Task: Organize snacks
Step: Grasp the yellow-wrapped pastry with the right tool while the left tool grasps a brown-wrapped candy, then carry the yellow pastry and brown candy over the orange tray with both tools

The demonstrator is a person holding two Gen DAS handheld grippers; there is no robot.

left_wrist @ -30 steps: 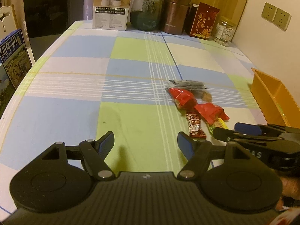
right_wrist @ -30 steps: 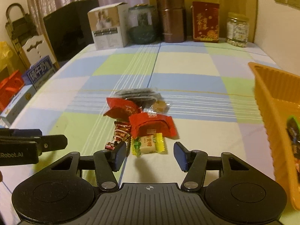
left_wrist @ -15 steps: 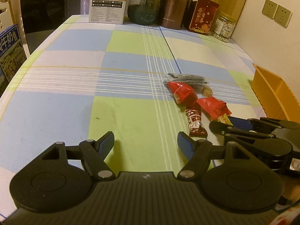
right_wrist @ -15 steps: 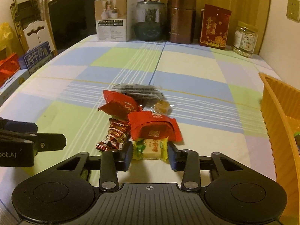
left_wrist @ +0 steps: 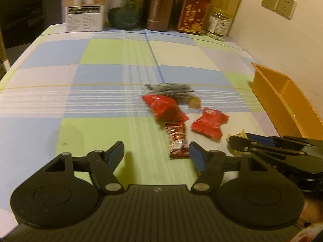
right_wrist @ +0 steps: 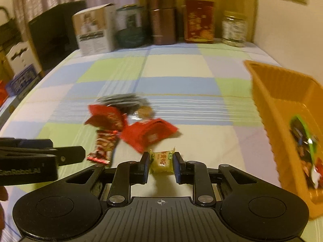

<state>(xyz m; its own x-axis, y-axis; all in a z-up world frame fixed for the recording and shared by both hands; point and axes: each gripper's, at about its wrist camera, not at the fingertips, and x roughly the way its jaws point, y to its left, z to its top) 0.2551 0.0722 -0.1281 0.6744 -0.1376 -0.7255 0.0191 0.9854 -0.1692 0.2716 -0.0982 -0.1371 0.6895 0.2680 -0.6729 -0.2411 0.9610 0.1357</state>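
Observation:
My right gripper (right_wrist: 161, 158) is closing, and its blue pads press both sides of a small yellow candy packet (right_wrist: 162, 162) at the near end of the snack pile. Just beyond lie a red packet (right_wrist: 149, 134), another red packet (right_wrist: 107, 117), a brown-red bar (right_wrist: 104, 147), a dark packet (right_wrist: 121, 100) and a small brown sweet (right_wrist: 144, 112). My left gripper (left_wrist: 156, 151) is also closing, with its pads pressing on nothing. The bar's (left_wrist: 176, 139) near end lies just inside its right finger. The right gripper (left_wrist: 240, 143) shows from the side.
An orange basket (right_wrist: 268, 92) stands at the right by the wall, with several wrapped snacks (right_wrist: 304, 141) inside. At the back stand a white box (left_wrist: 84, 10), a green jar (left_wrist: 125, 12), a copper canister (left_wrist: 159, 8), a red box (left_wrist: 193, 14) and a clear jar (left_wrist: 220, 24). The table edge runs along the left.
The right gripper came forward around the yellow packet and its jaws closed onto it. The left gripper moved toward the snack pile and its jaws narrowed a little.

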